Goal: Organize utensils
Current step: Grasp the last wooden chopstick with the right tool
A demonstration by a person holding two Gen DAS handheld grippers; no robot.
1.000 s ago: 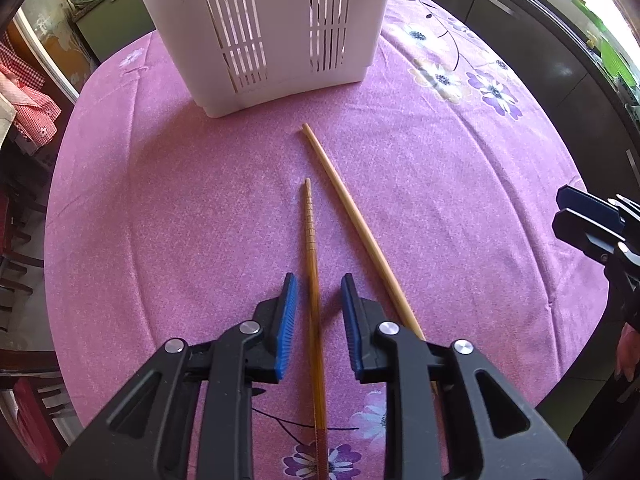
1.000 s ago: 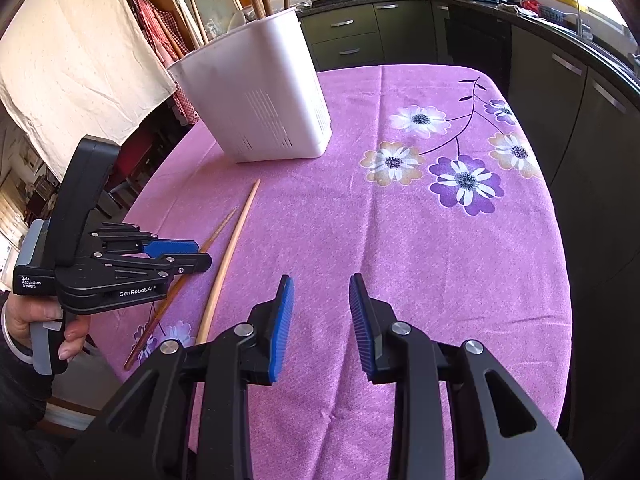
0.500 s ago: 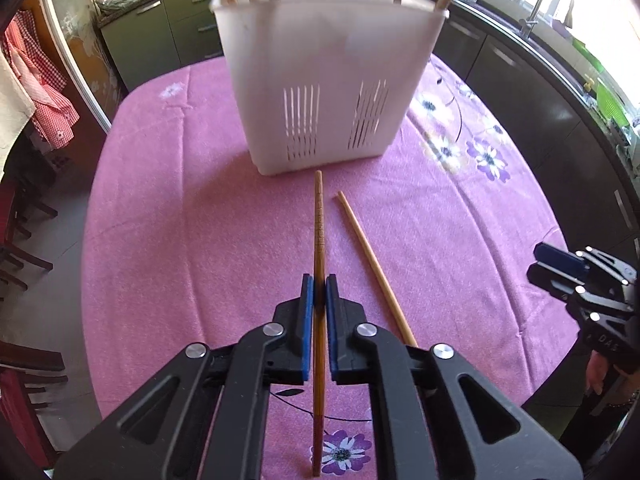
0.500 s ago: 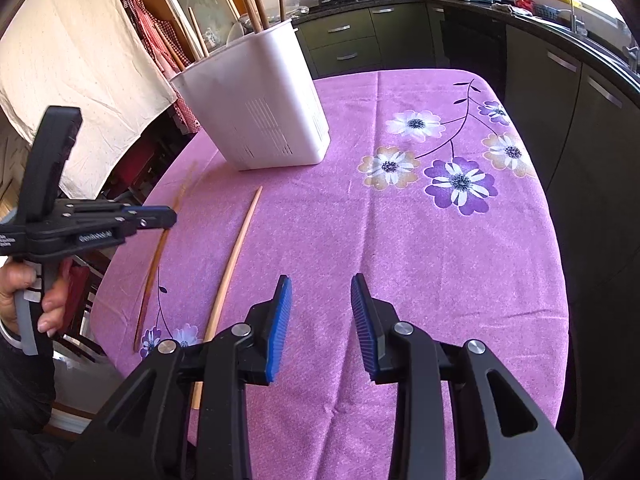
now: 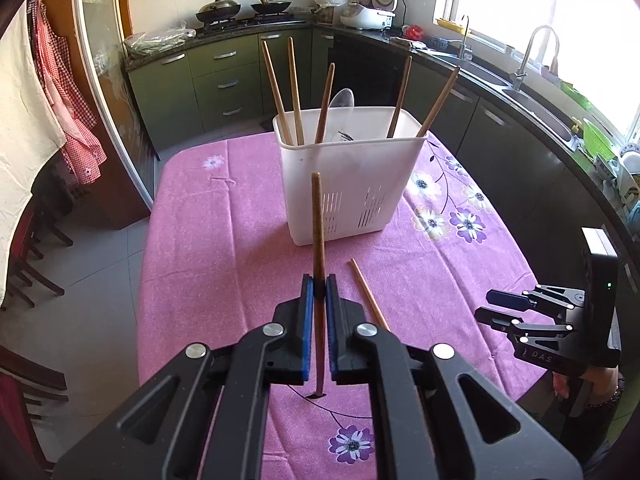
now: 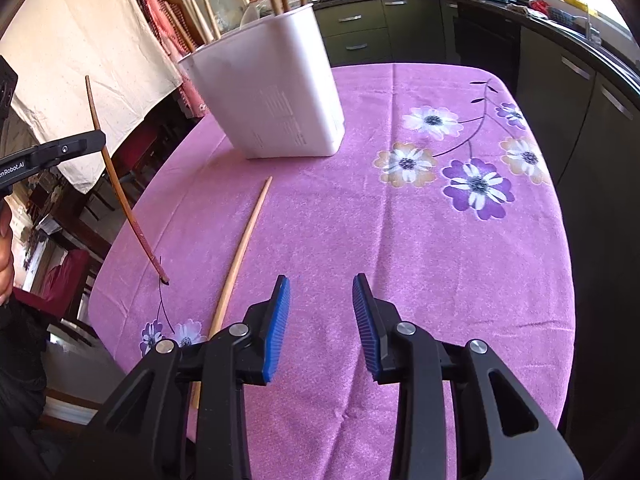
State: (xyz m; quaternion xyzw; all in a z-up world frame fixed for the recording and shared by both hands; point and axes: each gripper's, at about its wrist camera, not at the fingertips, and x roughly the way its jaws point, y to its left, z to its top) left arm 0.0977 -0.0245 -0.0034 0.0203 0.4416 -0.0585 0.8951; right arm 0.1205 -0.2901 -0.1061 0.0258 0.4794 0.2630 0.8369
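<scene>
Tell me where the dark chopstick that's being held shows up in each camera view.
Left wrist view: the dark chopstick stands centre frame, clamped in the left tool, its top crossing the white basket.
Right wrist view: the dark chopstick slants at the far left, held by the left tool, its lower tip over the tablecloth.
Shared landmark: the white basket, with the pale chopstick lying on the cloth before it.
</scene>
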